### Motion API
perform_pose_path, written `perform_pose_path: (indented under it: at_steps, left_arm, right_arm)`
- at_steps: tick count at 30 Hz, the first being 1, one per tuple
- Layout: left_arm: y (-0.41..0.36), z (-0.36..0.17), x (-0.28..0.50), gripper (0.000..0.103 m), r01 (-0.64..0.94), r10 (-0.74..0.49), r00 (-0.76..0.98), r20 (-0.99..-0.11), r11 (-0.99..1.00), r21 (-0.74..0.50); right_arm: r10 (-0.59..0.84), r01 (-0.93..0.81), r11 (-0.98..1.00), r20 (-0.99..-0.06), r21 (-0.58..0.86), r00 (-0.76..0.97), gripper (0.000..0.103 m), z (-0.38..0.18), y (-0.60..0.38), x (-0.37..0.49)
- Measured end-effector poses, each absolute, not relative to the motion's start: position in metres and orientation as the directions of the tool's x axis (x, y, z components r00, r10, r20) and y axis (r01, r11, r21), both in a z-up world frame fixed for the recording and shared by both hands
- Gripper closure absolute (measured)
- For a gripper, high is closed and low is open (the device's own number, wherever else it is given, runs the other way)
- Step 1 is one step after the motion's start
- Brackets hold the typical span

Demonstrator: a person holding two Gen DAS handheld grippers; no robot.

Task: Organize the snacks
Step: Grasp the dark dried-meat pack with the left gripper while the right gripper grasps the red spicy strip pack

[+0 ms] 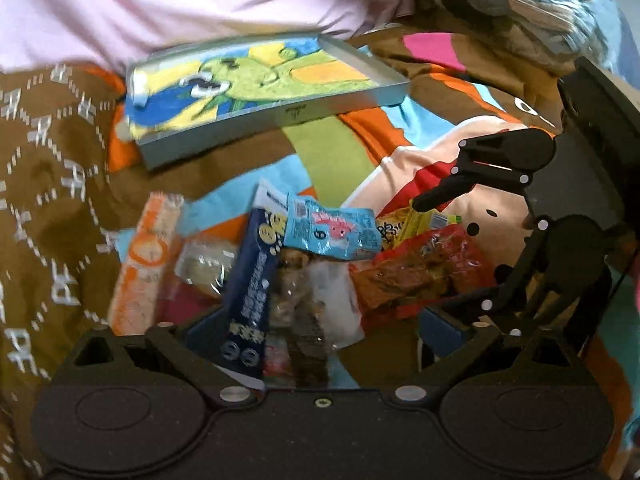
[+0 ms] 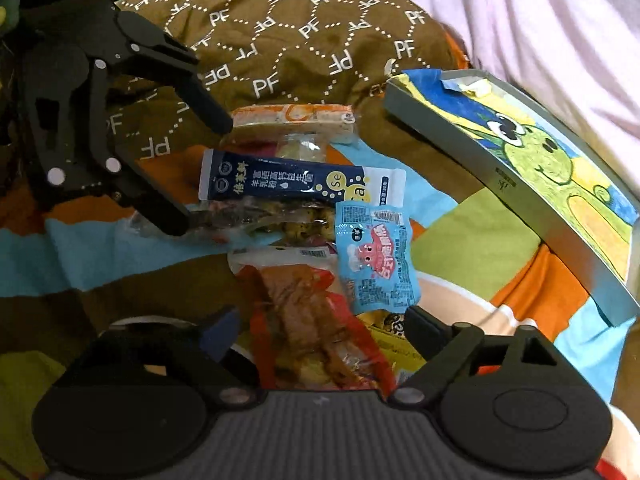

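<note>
left wrist view: left gripper spread wide over a heap of snacks on the patterned quilt, pinching nothing. counted: one dark blue sachet, one light blue packet, one red packet, one orange bar, one yellow packet, clear wrappers uncounted. one shallow tray at 12 o'clock. right gripper at 3 o'clock.

right wrist view: right gripper jaws apart straddling the red packet, pads not pressing. tray at 2 o'clock; left gripper at 10 o'clock, open.
</note>
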State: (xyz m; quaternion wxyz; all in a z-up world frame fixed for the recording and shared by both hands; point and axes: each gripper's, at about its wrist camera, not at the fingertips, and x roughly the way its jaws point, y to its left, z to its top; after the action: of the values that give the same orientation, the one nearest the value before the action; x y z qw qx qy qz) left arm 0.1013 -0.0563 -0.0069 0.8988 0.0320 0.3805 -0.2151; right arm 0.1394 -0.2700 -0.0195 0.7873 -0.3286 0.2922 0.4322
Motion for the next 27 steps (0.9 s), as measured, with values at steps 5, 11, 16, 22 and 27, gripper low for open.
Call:
perform_pose_path:
  at_steps: [5, 11, 16, 22, 27]
  left_arm:
    - [-0.051, -0.02, 0.109, 0.016, 0.356, -0.391, 0.543, -0.743, 0.909, -0.218]
    - [-0.056, -0.027, 0.112, 0.021, 0.369, -0.39, 0.508, -0.768, 0.904, -0.216]
    - [-0.055, -0.037, 0.126, 0.02, 0.326, -0.372, 0.469, -0.801, 0.916, -0.234]
    - [-0.054, -0.047, 0.134, 0.021, 0.316, -0.36, 0.44, -0.822, 0.919, -0.234]
    - [-0.057, -0.047, 0.134, 0.034, 0.336, -0.365, 0.43, -0.826, 0.914, -0.229]
  right_arm:
    - [0.48, -0.894, 0.35, -0.765, -0.28, 0.428, 0.022, -0.024, -0.264, 0.137]
    - [0.477, -0.897, 0.34, -0.77, -0.283, 0.424, 0.026, -0.024, -0.263, 0.133]
    - [0.456, -0.893, 0.366, -0.787, -0.26, 0.416, 0.023, -0.025, -0.26, 0.142]
    - [0.425, -0.904, 0.359, -0.822, -0.232, 0.379, 0.016, -0.029, -0.254, 0.153]
    - [0.422, -0.91, 0.329, -0.823, -0.253, 0.381, 0.016, -0.033, -0.25, 0.147]
